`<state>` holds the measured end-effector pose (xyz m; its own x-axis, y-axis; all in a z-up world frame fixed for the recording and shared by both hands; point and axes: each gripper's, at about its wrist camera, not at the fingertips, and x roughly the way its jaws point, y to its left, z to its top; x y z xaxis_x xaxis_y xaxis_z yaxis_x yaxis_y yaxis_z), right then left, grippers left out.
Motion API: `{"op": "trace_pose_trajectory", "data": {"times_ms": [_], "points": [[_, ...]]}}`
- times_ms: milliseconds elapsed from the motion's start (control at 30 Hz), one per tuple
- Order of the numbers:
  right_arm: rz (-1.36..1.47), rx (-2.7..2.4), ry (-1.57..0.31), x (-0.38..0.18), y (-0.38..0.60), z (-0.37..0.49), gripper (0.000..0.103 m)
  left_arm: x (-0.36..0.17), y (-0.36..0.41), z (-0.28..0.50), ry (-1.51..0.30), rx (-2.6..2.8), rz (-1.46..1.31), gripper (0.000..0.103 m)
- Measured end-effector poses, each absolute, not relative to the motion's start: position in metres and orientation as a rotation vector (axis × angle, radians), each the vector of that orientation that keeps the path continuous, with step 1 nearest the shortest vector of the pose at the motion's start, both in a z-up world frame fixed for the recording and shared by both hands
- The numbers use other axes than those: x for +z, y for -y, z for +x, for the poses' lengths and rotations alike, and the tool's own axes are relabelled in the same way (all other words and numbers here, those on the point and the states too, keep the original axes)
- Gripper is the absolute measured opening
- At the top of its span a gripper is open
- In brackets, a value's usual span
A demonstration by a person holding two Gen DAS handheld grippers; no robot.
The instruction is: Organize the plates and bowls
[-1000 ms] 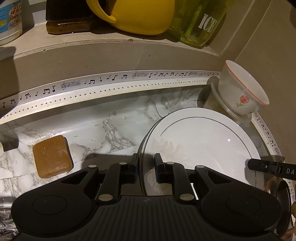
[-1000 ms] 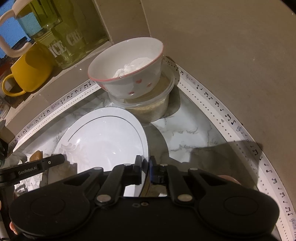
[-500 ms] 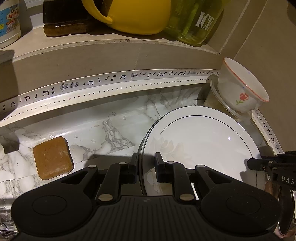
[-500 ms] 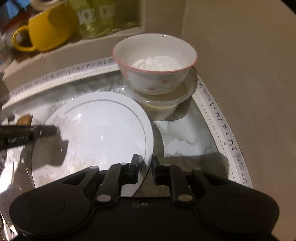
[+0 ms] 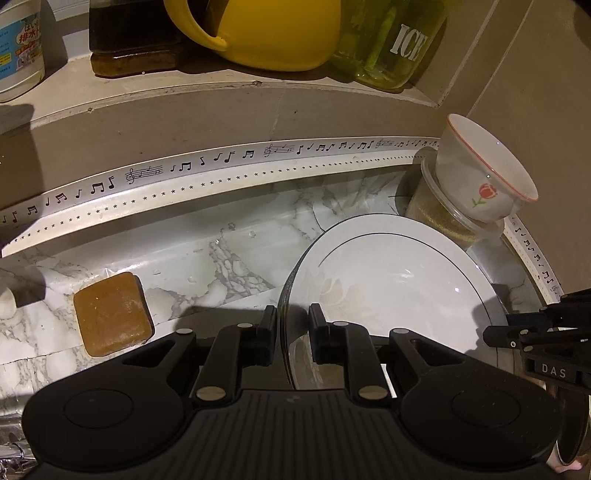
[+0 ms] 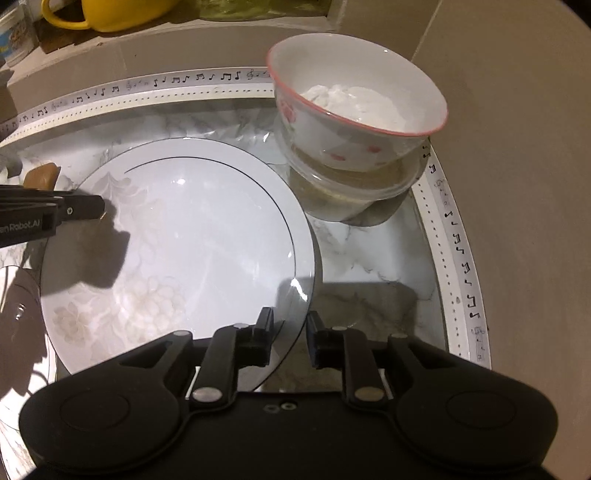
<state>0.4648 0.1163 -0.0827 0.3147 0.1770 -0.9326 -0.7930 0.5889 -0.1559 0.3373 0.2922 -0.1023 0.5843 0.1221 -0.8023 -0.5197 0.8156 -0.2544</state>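
A white plate (image 5: 388, 280) with a thin dark ring lies low over the marble counter, with a glassy rim showing under its edge. My left gripper (image 5: 291, 314) is shut on the plate's left rim; its fingertip shows in the right wrist view as a black bar (image 6: 85, 210). My right gripper (image 6: 290, 317) straddles the plate's (image 6: 192, 236) right rim. Its jaws are opening, and both pads stand off the rim. A pink-rimmed white bowl (image 6: 354, 110) holding white stuff sits on a clear plastic tub (image 6: 351, 192) in the corner behind the plate.
A brown block (image 5: 110, 314) lies on the marble (image 5: 229, 258) left of the plate. On the ledge behind stand a yellow mug (image 5: 266, 33), a green jar (image 5: 391, 40) and a white bottle (image 5: 18, 48). A beige wall (image 6: 517, 184) closes the right side.
The right gripper rolled and shifted along the plate's right rim, and its jaws parted from the rim. The left gripper and the bowl stayed put.
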Motion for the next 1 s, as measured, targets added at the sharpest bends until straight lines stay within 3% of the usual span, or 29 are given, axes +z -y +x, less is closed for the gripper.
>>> {"op": "trace_pose_trajectory", "data": {"times_ms": [433, 600, 1000], "points": [[-0.653, 0.706, -1.033, -0.074, -0.114, 0.463, 0.022, -0.090, -0.285, 0.332, -0.877, 0.398, -0.427, 0.017], [-0.582, 0.737, -1.042, -0.062, -0.109, 0.459, 0.029, -0.076, -0.276, 0.328, -0.868, 0.379, -0.387, 0.017], [-0.490, 0.773, -1.008, -0.038, -0.095, 0.424, 0.036, -0.044, -0.244, 0.303, -0.867, 0.323, -0.351, 0.018]]}}
